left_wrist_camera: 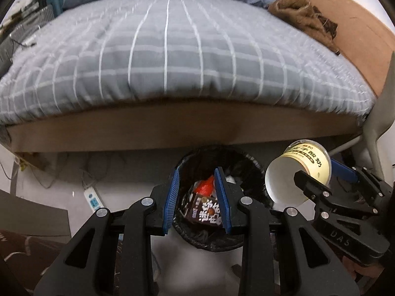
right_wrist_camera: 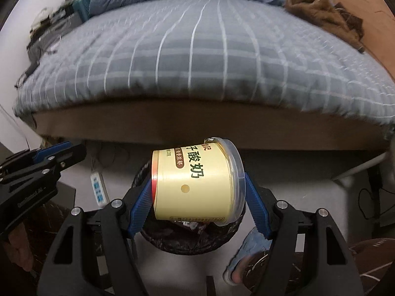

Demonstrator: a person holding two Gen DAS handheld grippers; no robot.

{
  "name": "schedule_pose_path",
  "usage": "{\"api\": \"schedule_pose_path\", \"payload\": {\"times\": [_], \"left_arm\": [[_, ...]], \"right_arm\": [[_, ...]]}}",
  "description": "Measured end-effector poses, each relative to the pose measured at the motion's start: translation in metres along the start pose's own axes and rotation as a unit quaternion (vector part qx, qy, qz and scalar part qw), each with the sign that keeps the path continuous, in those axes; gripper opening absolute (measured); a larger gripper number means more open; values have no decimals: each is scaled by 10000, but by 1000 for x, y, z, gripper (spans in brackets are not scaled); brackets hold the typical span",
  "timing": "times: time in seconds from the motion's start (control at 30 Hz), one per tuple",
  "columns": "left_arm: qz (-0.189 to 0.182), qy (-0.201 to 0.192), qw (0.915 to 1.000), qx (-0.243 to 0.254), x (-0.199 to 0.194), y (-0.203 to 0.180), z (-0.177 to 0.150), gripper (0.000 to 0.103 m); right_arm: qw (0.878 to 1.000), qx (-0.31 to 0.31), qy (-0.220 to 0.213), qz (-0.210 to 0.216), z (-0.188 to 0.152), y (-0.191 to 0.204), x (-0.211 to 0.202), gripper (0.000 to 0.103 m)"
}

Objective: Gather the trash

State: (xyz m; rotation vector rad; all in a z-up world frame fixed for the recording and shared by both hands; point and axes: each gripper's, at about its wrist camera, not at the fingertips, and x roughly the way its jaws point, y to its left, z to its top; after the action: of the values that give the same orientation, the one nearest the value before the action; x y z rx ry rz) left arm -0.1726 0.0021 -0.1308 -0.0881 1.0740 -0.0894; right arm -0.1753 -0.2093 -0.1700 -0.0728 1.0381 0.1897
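A black-lined trash bin (left_wrist_camera: 249, 164) stands on the floor below the bed's edge. Inside it lie a dark snack wrapper (left_wrist_camera: 207, 209) and a red scrap (left_wrist_camera: 205, 186). My left gripper (left_wrist_camera: 197, 172) hovers over the bin, open by a narrow gap with nothing between its blue pads. My right gripper (right_wrist_camera: 197, 180) is shut on a pale yellow yoghurt cup (right_wrist_camera: 195, 185). The cup lies on its side above the bin (right_wrist_camera: 187, 246). From the left wrist view, the cup (left_wrist_camera: 291, 180) and right gripper (left_wrist_camera: 321, 172) hang by the bin's right rim. The left gripper (right_wrist_camera: 74, 150) shows at the far left.
A bed with a grey checked cover (left_wrist_camera: 172, 49) and a wooden frame (left_wrist_camera: 172, 128) rises just behind the bin. A white power strip (left_wrist_camera: 92, 201) and cables lie on the floor to the left. A brown cloth (left_wrist_camera: 301, 12) lies on the bed. A blue shoe (right_wrist_camera: 246, 254) is near the bin.
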Motion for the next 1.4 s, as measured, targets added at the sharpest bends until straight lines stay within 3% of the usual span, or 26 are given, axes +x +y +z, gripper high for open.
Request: {"api": "schedule_pose_path", "payload": {"times": [0.17,0.43,0.57,0.7,1.07,1.2,1.27,1.4], "left_arm": [[88,181,9998,-31,30,11,-2,30],[246,193,9994,-157,36,32,-2,30],[244,244,9992,-192,41,34,-3,30],[168,290,9994,-112,47,20,-3,30],[10,460,9989,129,66,-24,-4,31],[102,393,9991,159,61,-29,-3,57],[124,328,9992,185,56,-30,-2,62],[198,135,9995,216,41,-32,3,83]], "right_arm": [[9994,50,342,85,-1,3,38,67],[9983,-61,563,100,0,13,64,68],[9992,-76,393,-55,-1,10,61,87],[9993,-43,310,-213,1,-4,52,94],[9975,238,175,-641,-10,-52,31,95],[9973,313,82,-657,-9,-62,21,95],[9974,324,34,-640,-8,-63,16,95],[9974,314,-51,-647,-6,-63,6,95]]}}
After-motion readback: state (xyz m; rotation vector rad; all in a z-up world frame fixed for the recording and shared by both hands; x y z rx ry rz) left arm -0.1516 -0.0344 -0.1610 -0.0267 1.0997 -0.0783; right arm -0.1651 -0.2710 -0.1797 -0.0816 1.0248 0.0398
